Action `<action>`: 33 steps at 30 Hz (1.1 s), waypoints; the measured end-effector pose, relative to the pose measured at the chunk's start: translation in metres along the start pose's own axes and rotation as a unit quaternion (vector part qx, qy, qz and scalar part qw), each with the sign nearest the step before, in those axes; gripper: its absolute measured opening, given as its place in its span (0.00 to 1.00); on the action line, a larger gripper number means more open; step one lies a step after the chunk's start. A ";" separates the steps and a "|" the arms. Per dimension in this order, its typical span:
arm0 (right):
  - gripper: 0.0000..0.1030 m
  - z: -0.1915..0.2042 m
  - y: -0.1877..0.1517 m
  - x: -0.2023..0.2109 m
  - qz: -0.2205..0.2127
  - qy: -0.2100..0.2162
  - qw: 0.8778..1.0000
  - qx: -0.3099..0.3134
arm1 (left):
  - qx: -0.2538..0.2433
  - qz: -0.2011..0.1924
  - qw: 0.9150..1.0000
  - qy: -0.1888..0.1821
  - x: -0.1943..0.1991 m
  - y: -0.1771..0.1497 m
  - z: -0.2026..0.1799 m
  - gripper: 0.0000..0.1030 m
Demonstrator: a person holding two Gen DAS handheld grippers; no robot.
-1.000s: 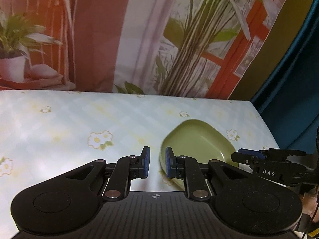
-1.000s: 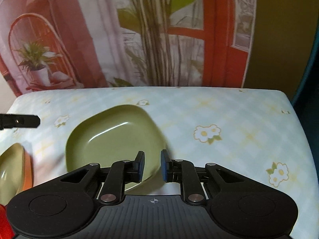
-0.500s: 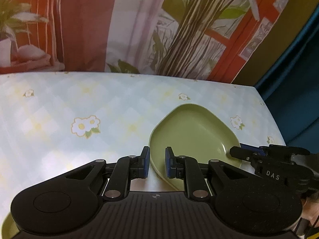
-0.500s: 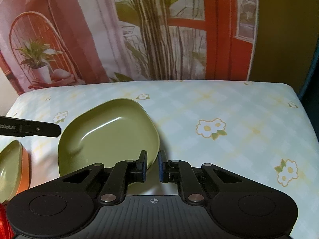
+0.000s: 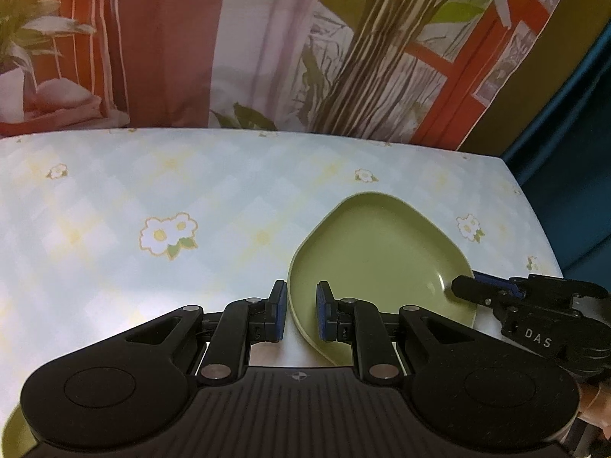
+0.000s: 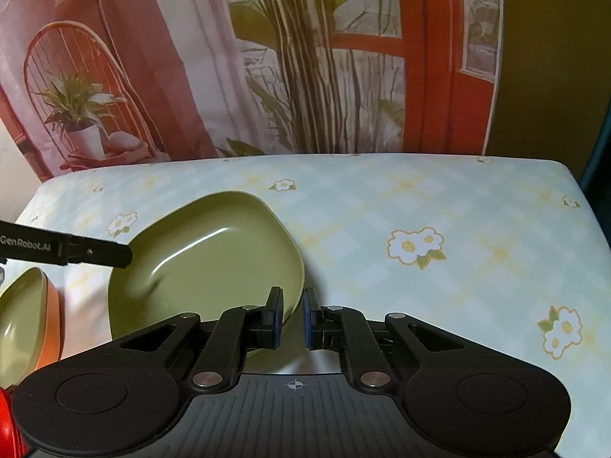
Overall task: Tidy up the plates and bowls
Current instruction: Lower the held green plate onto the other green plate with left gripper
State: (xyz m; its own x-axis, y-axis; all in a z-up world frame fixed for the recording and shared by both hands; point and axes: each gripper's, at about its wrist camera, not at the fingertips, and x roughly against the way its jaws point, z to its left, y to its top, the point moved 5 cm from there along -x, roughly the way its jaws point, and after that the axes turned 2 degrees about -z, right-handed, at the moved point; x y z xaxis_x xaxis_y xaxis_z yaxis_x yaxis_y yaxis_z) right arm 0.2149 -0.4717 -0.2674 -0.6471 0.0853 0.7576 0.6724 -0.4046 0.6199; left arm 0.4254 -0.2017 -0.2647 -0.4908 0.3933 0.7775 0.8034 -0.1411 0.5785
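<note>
The flowered table (image 6: 439, 198) bears the green plate (image 5: 382, 240), its near rims pinched by both tongs: left gripper (image 5: 301, 311) and right gripper (image 6: 293, 316), each nearly closed on it; uneven pull by the 2 could twist it free.

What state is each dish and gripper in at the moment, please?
Green plate: empty, right way up, gripped at its rim on both sides.
Left gripper: shut on the plate's rim.
Right gripper: shut on the plate's rim.
Green bowl: nested in orange bowl.
</note>
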 end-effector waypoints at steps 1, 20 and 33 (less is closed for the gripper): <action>0.10 0.001 0.000 0.000 0.000 -0.001 1.000 -0.002 | 0.000 0.002 1.000 -0.001 -0.002 -0.001 0.000 0.17; 0.08 0.037 0.011 0.028 -0.019 0.020 1.000 0.001 | 0.005 -0.046 0.999 0.003 0.068 -0.011 0.024 0.17; 0.08 0.146 0.015 0.039 -0.021 0.071 0.996 0.059 | 0.046 -0.080 0.995 0.040 0.148 -0.050 0.105 0.17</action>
State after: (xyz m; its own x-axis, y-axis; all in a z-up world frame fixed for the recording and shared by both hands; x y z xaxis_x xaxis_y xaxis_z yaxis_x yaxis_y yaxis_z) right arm 0.2519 -0.3411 -0.1986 -0.7142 -0.0330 0.6992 0.6757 -0.2931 0.6764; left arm 0.3478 -0.0413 -0.2051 -0.6365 0.3303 0.6970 0.7391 0.0030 0.6736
